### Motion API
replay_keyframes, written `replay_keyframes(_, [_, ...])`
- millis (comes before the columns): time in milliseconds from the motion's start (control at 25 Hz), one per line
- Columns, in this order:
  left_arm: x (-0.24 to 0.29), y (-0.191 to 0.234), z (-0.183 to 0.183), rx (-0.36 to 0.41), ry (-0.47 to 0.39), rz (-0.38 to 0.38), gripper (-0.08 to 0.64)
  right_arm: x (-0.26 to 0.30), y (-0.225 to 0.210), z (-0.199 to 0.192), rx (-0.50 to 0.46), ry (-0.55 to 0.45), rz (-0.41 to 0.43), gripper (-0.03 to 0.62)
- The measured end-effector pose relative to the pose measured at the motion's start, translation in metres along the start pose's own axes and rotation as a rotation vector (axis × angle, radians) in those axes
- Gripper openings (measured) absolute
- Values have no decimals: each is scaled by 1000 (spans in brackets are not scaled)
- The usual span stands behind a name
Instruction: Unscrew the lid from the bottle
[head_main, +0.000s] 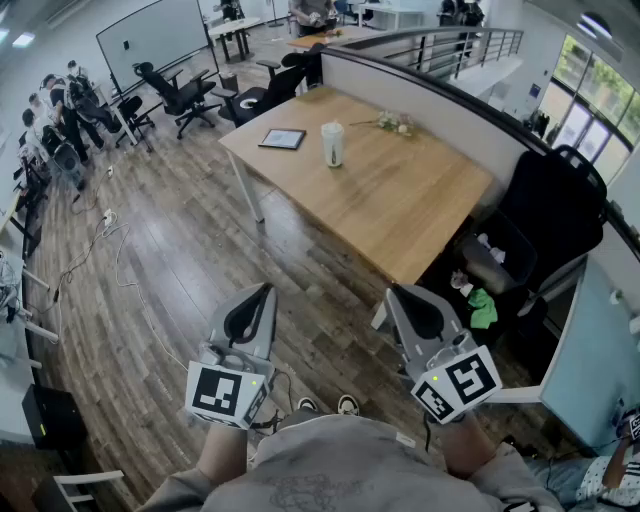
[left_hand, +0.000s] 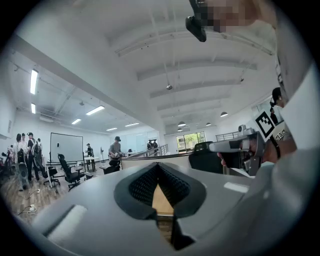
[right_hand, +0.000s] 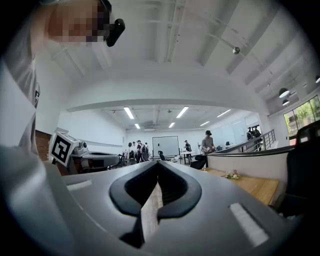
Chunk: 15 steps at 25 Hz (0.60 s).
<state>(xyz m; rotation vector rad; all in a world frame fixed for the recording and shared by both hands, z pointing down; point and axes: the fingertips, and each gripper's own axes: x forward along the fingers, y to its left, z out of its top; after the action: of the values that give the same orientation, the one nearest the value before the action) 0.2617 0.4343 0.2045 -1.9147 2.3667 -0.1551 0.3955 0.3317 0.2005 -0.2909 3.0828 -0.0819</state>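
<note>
So both claws are sitting shut and empty at the bottom of the frame, left claw (head_main: 266, 290) and right claw (head_main: 394, 292), while the bottle (head_main: 332, 144) is standing upright on the table (head_main: 410, 205) in the upper middle, well apart from both.

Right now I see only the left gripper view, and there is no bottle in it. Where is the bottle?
Observer: Head view: the bottle stands upright on the wooden table, well ahead of the left hand-held gripper.
Operator: What is near it?
Observer: A tablet lies flat at its left in that view, apart from it.
Operator: Is the right hand-held gripper holding something?
Observer: No, its jaws are together and empty.
</note>
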Motion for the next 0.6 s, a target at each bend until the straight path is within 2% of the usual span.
replay_keyframes(240, [7, -6, -3, 2, 5, 4, 2, -2, -8, -2, -20, -13, -3, 12])
replay_keyframes(520, [12, -18, 0, 10, 7, -1, 2, -5, -21, -5, 31, -21, 33, 12])
replay_keyframes(600, [11, -18, 2, 7, -18, 25, 2, -7, -25, -7, 44, -36, 33, 15])
